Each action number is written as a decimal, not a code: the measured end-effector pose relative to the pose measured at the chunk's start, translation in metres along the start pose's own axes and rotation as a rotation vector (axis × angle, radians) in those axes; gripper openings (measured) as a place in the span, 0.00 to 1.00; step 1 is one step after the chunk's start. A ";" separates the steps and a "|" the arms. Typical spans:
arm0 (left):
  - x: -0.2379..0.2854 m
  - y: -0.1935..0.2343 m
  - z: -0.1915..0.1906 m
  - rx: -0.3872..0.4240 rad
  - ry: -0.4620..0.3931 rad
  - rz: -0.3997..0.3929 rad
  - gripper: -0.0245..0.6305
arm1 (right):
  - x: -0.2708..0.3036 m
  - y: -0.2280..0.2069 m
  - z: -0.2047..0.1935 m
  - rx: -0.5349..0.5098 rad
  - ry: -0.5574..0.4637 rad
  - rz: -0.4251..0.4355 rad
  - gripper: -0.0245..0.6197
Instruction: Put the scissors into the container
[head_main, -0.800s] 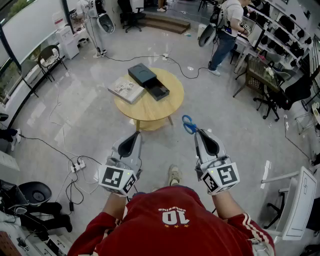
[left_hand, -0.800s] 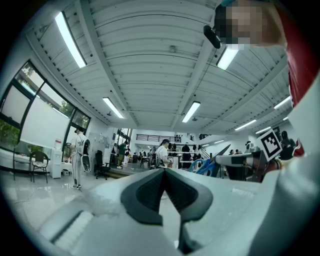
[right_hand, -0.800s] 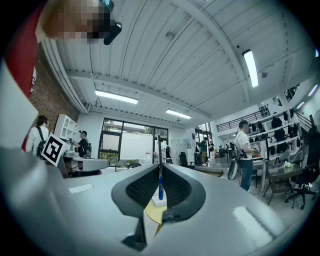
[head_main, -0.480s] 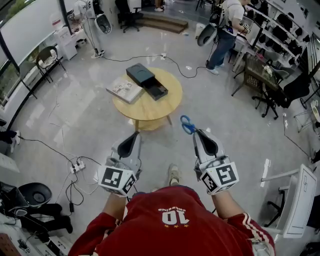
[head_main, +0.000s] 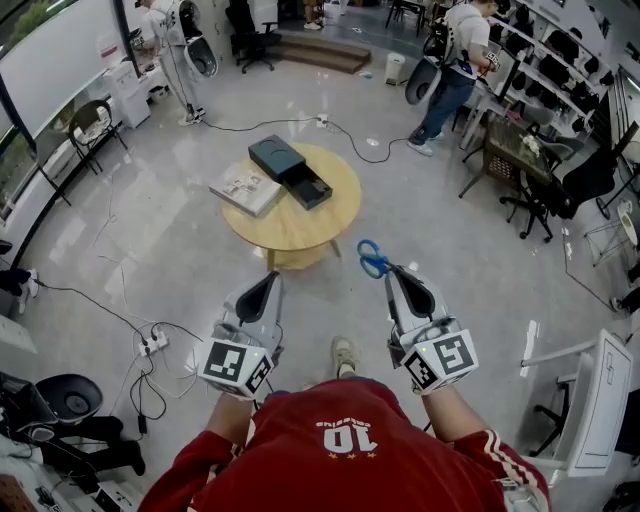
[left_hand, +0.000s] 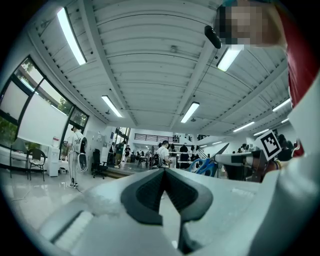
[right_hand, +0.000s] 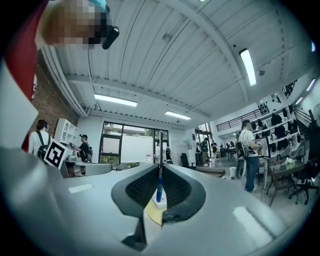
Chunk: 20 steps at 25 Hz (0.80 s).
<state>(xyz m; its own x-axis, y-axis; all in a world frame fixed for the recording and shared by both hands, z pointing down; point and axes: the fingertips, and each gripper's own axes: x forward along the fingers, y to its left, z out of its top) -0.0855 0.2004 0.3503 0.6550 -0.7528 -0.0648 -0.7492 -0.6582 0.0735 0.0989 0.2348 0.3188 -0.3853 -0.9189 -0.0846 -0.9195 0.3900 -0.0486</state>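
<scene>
Blue-handled scissors stick out forward from my right gripper, whose jaws are shut on them over the floor, short of the table. In the right gripper view the scissors stand on edge between the black pads. A black container with an open tray lies on the round wooden table ahead, next to a book. My left gripper is level beside the right one, shut and holding nothing. From the left gripper view its pads meet, and the scissors show at the right.
Cables and a power strip lie on the floor at the left. Chairs stand at the far left, and desks and shelves at the right. A person stands beyond the table. My own shoe shows between the grippers.
The whole head view has shifted slightly; the table and both grippers sit a little lower in it. The scissors stay in the right gripper, and the left gripper stays shut.
</scene>
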 end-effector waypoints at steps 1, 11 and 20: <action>0.002 0.001 0.000 -0.001 0.000 0.000 0.04 | 0.001 -0.001 0.000 -0.001 0.001 0.003 0.07; 0.031 0.009 0.002 -0.012 0.003 0.000 0.04 | 0.021 -0.020 0.004 0.000 0.017 0.022 0.07; 0.080 0.025 0.000 -0.019 0.012 0.006 0.04 | 0.058 -0.055 0.000 0.023 0.032 0.041 0.07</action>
<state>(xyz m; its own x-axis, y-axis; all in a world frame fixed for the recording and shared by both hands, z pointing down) -0.0517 0.1233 0.3467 0.6516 -0.7568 -0.0528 -0.7514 -0.6534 0.0924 0.1273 0.1603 0.3163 -0.4257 -0.9032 -0.0548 -0.9008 0.4287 -0.0687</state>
